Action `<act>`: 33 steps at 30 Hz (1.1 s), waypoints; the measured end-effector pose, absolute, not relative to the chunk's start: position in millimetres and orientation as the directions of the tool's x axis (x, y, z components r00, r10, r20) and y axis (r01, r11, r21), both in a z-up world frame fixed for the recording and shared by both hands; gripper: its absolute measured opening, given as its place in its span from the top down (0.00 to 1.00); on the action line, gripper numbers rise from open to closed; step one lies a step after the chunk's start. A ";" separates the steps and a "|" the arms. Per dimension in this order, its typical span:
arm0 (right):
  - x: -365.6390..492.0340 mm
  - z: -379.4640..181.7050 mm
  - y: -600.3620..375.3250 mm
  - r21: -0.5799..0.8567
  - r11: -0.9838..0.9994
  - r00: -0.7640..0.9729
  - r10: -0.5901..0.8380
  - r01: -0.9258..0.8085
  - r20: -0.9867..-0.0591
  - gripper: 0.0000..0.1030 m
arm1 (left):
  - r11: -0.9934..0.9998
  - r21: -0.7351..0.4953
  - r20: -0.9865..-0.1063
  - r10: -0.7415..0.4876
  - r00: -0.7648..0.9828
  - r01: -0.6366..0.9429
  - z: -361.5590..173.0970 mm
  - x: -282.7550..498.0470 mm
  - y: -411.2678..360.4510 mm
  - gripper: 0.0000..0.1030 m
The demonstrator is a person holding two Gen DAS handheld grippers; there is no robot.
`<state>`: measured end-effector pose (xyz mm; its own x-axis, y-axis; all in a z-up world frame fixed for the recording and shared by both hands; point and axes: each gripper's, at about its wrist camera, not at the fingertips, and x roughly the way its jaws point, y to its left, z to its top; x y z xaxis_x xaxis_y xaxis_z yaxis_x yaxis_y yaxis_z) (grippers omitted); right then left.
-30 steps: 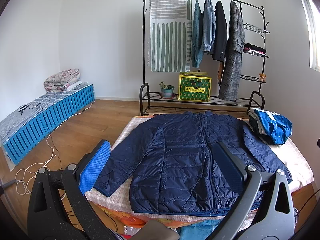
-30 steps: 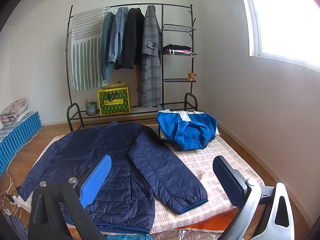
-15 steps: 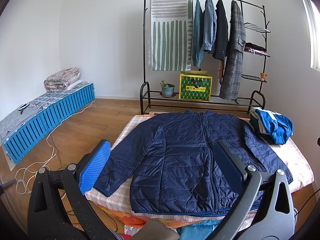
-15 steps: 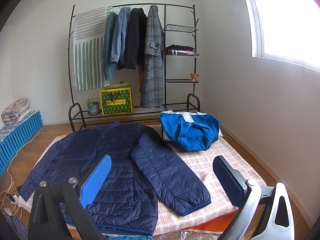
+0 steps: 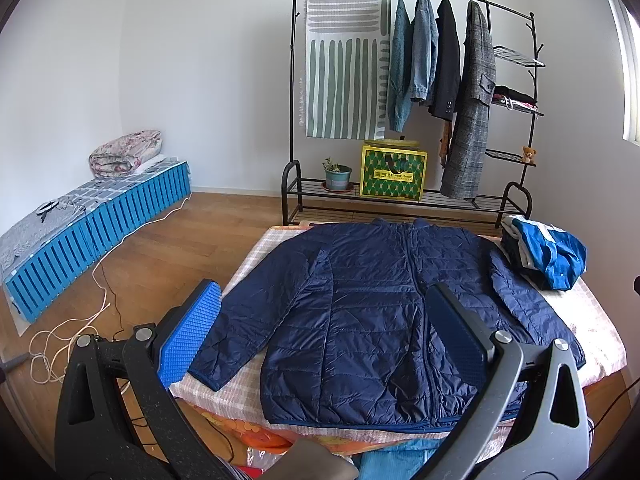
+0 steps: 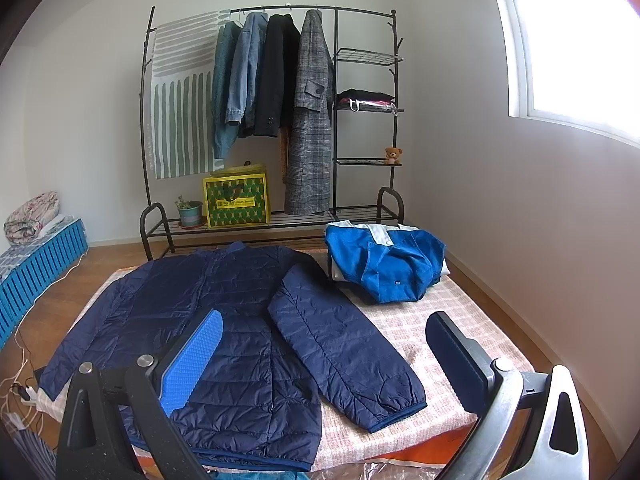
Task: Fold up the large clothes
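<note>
A navy quilted jacket (image 5: 372,312) lies flat and spread out, front up, on a low table with a checked cloth (image 5: 248,260). Both sleeves lie out to the sides. It also shows in the right wrist view (image 6: 224,320), with its right sleeve (image 6: 344,348) angled toward the near edge. My left gripper (image 5: 324,332) is open and empty, held above the near edge over the jacket's left half. My right gripper (image 6: 324,356) is open and empty, held above the near edge over the right sleeve.
A pile of folded clothes with a bright blue garment on top (image 6: 384,264) sits at the table's far right corner. A black clothes rack (image 5: 420,92) with hanging coats stands behind. A blue slatted bench (image 5: 100,232) and loose cords (image 5: 80,320) lie at the left on the wooden floor.
Both grippers have drifted slightly back and up, so the jacket sits a little farther in view. Nothing on the table has moved.
</note>
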<state>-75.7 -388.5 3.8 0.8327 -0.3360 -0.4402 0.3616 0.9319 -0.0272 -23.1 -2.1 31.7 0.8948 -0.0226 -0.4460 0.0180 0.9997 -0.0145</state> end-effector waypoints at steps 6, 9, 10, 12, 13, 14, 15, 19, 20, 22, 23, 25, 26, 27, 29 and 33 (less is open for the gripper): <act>-72.4 2.8 -386.0 -0.032 0.931 0.827 -0.338 0.363 -0.449 0.00 | 1.000 -0.023 -0.453 -0.013 0.891 0.003 20.8 -19.3 6.7 0.00; -71.5 4.7 -382.9 -0.039 0.931 0.826 -0.341 0.363 -0.449 0.00 | 0.999 -0.033 -0.465 -0.009 0.885 -0.006 15.8 -15.7 11.4 0.00; -71.3 5.7 -381.6 -0.041 0.931 0.827 -0.341 0.362 -0.447 0.00 | 0.999 -0.034 -0.469 -0.009 0.883 -0.008 14.2 -14.5 12.9 0.00; -70.4 7.8 -378.8 -0.043 0.932 0.829 -0.340 0.360 -0.443 0.00 | 0.999 -0.034 -0.473 -0.004 0.881 -0.013 11.8 -13.5 15.5 0.00; -70.0 8.4 -377.6 -0.044 0.933 0.831 -0.339 0.358 -0.441 0.00 | 0.999 -0.033 -0.473 -0.001 0.881 -0.016 10.8 -13.2 16.6 0.00; -69.0 8.8 -376.0 -0.045 0.933 0.831 -0.339 0.357 -0.441 0.00 | 0.999 -0.033 -0.473 0.001 0.881 -0.018 10.1 -13.1 17.8 0.00; -67.8 8.8 -374.9 -0.046 0.934 0.832 -0.336 0.353 -0.442 0.00 | 0.999 -0.034 -0.472 0.002 0.881 -0.020 9.9 -13.1 19.3 0.00; -61.8 9.1 -369.3 -0.050 0.938 0.834 -0.328 0.342 -0.444 0.00 | 0.999 -0.039 -0.474 0.012 0.881 -0.034 7.6 -11.3 24.6 0.00; -60.3 9.3 -367.6 -0.051 0.939 0.835 -0.325 0.339 -0.444 0.00 | 0.999 -0.039 -0.476 0.015 0.879 -0.038 6.5 -10.7 26.7 0.00; -56.3 9.9 -364.0 -0.051 0.943 0.838 -0.317 0.330 -0.443 0.00 | 0.998 -0.041 -0.478 0.026 0.878 -0.051 5.1 -9.0 31.5 0.00; -54.2 10.1 -361.4 -0.049 0.946 0.842 -0.309 0.321 -0.443 0.00 | 0.997 -0.041 -0.478 0.034 0.878 -0.061 4.2 -8.6 35.1 0.00; -48.0 10.0 -354.8 -0.047 0.953 0.849 -0.289 0.299 -0.442 0.00 | 0.996 -0.046 -0.476 0.051 0.878 -0.083 2.8 -8.8 43.7 0.00; -43.5 9.8 -350.0 -0.049 0.957 0.852 -0.276 0.284 -0.444 0.00 | 0.994 -0.049 -0.476 0.062 0.877 -0.097 1.8 -9.6 49.3 0.00; -39.2 9.4 -344.9 -0.052 0.962 0.857 -0.261 0.266 -0.444 0.00 | 0.993 -0.051 -0.475 0.071 0.877 -0.108 1.3 -10.1 54.3 0.00; -29.4 8.0 -332.7 -0.057 0.972 0.868 -0.228 0.226 -0.441 0.00 | 0.989 -0.054 -0.472 0.095 0.877 -0.136 -2.4 -13.0 67.9 0.00; -1.7 1.0 -303.7 -0.053 0.990 0.880 -0.139 0.129 -0.453 0.00 | 0.982 -0.054 -0.480 0.132 0.867 -0.179 -11.8 -17.9 93.6 0.00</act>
